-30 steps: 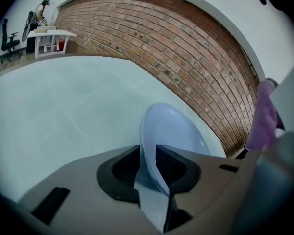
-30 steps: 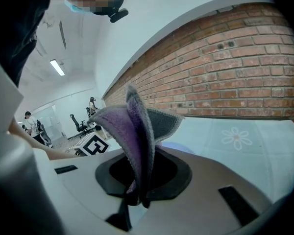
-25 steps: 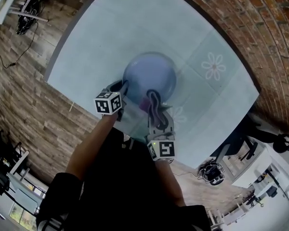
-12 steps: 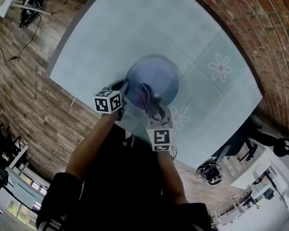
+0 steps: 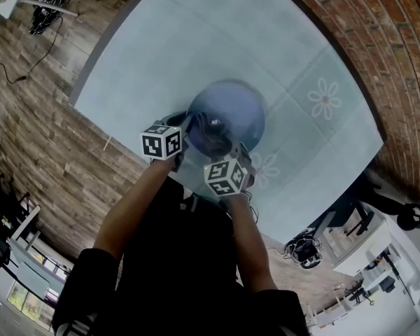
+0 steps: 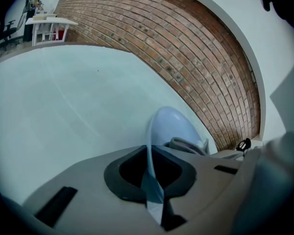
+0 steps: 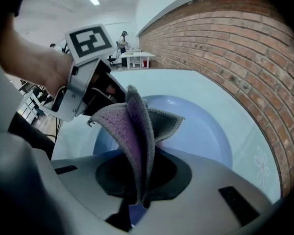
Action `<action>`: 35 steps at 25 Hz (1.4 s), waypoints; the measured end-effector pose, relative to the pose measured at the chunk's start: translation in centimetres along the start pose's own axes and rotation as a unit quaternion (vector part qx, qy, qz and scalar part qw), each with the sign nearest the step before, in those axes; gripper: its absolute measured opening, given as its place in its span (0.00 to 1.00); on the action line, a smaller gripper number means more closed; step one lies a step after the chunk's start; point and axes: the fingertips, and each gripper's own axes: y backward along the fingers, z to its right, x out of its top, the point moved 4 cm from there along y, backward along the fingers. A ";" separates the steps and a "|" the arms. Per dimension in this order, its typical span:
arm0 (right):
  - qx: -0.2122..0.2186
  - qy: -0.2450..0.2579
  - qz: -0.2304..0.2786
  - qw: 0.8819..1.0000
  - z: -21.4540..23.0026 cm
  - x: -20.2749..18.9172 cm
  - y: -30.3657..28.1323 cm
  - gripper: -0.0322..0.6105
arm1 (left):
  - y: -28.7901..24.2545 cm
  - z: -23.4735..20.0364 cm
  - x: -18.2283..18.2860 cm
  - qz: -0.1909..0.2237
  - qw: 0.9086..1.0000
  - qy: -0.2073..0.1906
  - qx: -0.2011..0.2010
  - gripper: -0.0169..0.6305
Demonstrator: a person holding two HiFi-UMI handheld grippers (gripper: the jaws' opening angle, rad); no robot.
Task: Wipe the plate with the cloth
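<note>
Left gripper (image 6: 151, 190) pinches the blue plate (image 6: 174, 126) by its rim; right gripper (image 7: 137, 192) clamps a folded purple-grey cloth (image 7: 132, 131) above it, over a pale tabletop (image 5: 196, 40).

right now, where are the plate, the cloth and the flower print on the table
plate (image 5: 238, 107): head view, bare blue middle of its face
cloth (image 7: 134, 136): right gripper view, on the upright purple fold
flower print (image 5: 325, 98): head view, centre of the flower

Dim, bluish light; strong fisheye bending at edges, dark vignetted corners, soft blur.
</note>
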 end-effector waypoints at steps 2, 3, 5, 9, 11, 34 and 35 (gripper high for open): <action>0.012 0.025 -0.020 0.999 -0.3 -0.1 -0.8 0.14 | -0.1 0.0 0.1 0.000 1.000 0.003 0.000 0.09; 0.015 0.037 -0.026 0.999 -0.4 -0.1 -1.0 0.14 | -0.1 0.0 0.1 0.000 1.000 0.004 0.001 0.09; 0.022 0.058 -0.038 0.997 -0.6 0.2 -1.2 0.14 | 0.0 -0.1 0.2 0.002 1.000 0.005 0.003 0.09; 0.038 0.115 -0.063 0.991 -1.0 0.5 -1.6 0.14 | 0.0 -0.1 0.1 0.002 1.000 0.006 0.011 0.09; 0.039 0.150 -0.073 0.985 -1.3 0.7 -1.8 0.14 | -0.1 0.0 0.1 0.000 1.000 0.007 0.012 0.09; 0.109 0.411 -0.057 0.903 -5.2 0.8 -1.3 0.14 | -0.1 -0.2 0.0 0.011 1.000 0.019 0.015 0.09; 0.111 0.414 -0.062 0.901 -5.3 0.5 -1.2 0.14 | -0.1 -0.2 -0.1 0.013 1.000 0.021 0.016 0.09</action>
